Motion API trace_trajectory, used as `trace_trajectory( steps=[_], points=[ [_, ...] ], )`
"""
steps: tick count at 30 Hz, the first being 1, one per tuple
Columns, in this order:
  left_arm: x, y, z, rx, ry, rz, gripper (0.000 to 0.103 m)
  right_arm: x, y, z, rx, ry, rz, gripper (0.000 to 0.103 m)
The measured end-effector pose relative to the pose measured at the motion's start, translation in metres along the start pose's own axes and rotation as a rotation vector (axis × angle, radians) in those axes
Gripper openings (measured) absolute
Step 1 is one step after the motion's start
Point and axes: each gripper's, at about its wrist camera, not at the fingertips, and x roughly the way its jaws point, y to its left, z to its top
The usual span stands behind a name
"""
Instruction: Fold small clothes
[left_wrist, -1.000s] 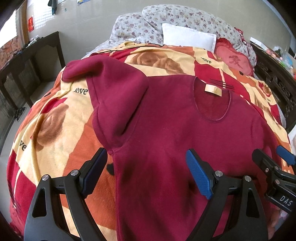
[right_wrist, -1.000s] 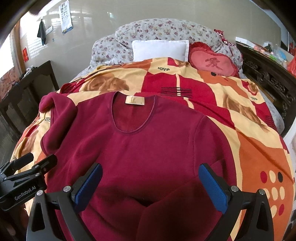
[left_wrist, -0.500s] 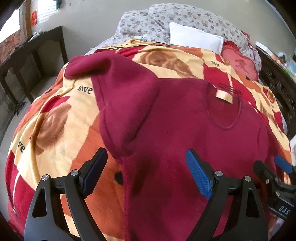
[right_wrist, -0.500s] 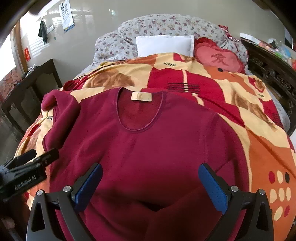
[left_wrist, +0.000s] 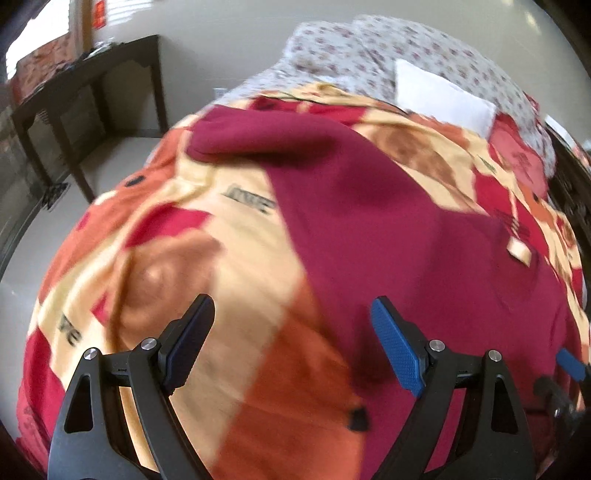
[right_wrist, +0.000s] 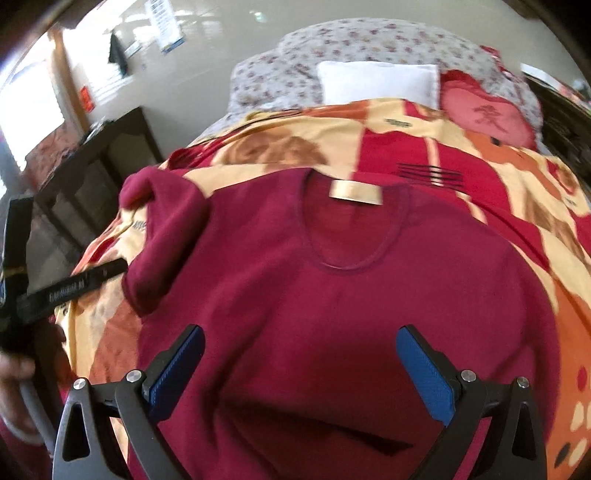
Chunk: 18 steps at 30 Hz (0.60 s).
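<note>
Maroon sweater (right_wrist: 332, 295) lies flat beneath right hand-held gripper (right_wrist: 299, 373).

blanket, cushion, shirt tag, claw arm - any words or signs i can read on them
"ve": end of a dark word on the blanket; a second word there is blurred.
Red character on the heart cushion: too blurred to name.
Tan tag in the sweater neck: no legible text.
Left claw arm print: blurred.

A dark red fleece top (right_wrist: 351, 295) is lying flat, front up, on the patterned blanket (right_wrist: 517, 192) — its round neckline (right_wrist: 354, 236) and tan label (right_wrist: 355, 192) pointing toward the pillows. One long sleeve (left_wrist: 332, 166) is stretching out sideways, its cuff end folding back — the other sleeve is lying doubled over the lower body.
</note>
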Motion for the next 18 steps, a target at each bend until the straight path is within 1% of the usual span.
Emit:
trace_trajectory(
  steps=[2, 5, 7, 10, 14, 18],
  points=[
    [0.005, 0.018, 0.012, -0.036, -0.01, 0.004, 0.087, 0.004, 0.01, 0.002, -0.025, 0.001, 0.007, 0.102],
    [0.015, 0.049, 0.035, -0.114, -0.025, -0.014, 0.087, 0.011, 0.02, 0.002, -0.041, 0.019, 0.033, 0.102],
    [0.026, 0.07, 0.053, -0.185, -0.025, -0.042, 0.087, 0.018, 0.024, 0.0, -0.041, 0.043, 0.047, 0.102],
    [0.044, 0.093, 0.073, -0.274, -0.011, -0.087, 0.087, 0.032, 0.032, -0.005, -0.042, 0.098, 0.081, 0.102],
    [0.07, 0.112, 0.092, -0.365, -0.006, -0.112, 0.087, 0.039, 0.041, -0.009, -0.07, 0.128, 0.094, 0.102],
    [0.086, 0.123, 0.106, -0.416, -0.039, -0.102, 0.087, 0.045, 0.046, -0.013, -0.071, 0.158, 0.113, 0.102]
  ],
)
